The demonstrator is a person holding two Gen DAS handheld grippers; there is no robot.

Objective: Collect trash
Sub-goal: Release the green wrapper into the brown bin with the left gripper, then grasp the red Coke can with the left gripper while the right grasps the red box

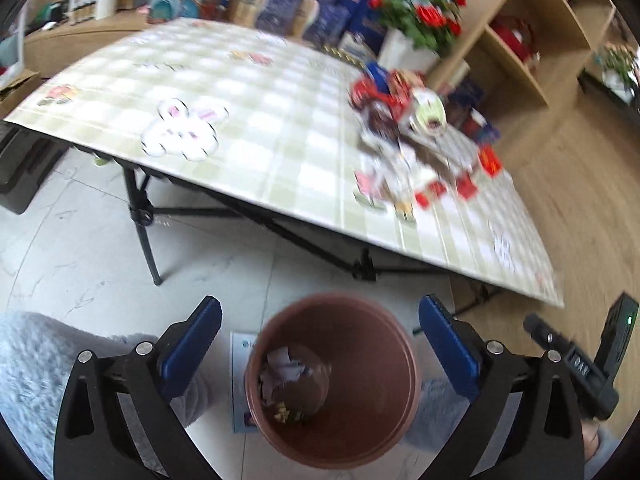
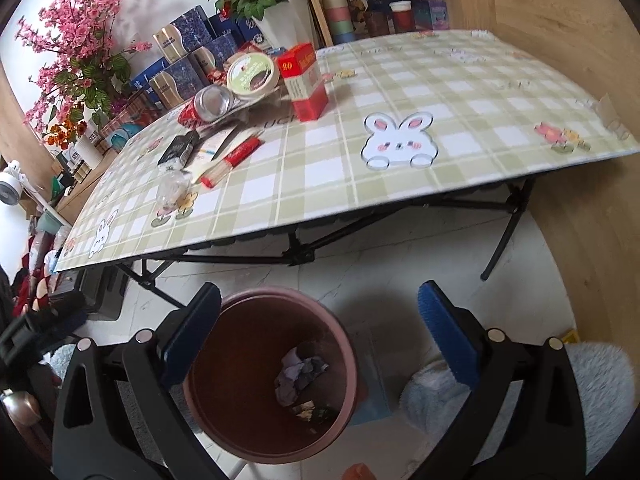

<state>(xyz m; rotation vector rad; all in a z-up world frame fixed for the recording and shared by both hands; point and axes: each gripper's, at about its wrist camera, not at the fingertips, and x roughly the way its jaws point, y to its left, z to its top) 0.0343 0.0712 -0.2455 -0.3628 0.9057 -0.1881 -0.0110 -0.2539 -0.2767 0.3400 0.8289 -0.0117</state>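
Floor-standing brown bin [image 2: 272, 376] holds crumpled paper scraps [image 2: 298, 376].

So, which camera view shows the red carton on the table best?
The right wrist view: the red carton stands sharp and upright beside the round tub, its printing visible. In the left wrist view the pile of trash is motion-blurred, so the carton cannot be told apart.

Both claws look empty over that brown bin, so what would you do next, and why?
Probably swing the left gripper back up to the table for another piece. Its jaws stand wide with nothing between them, crumpled paper already lies in the bin, and wrappers, a can and a red box remain on top.
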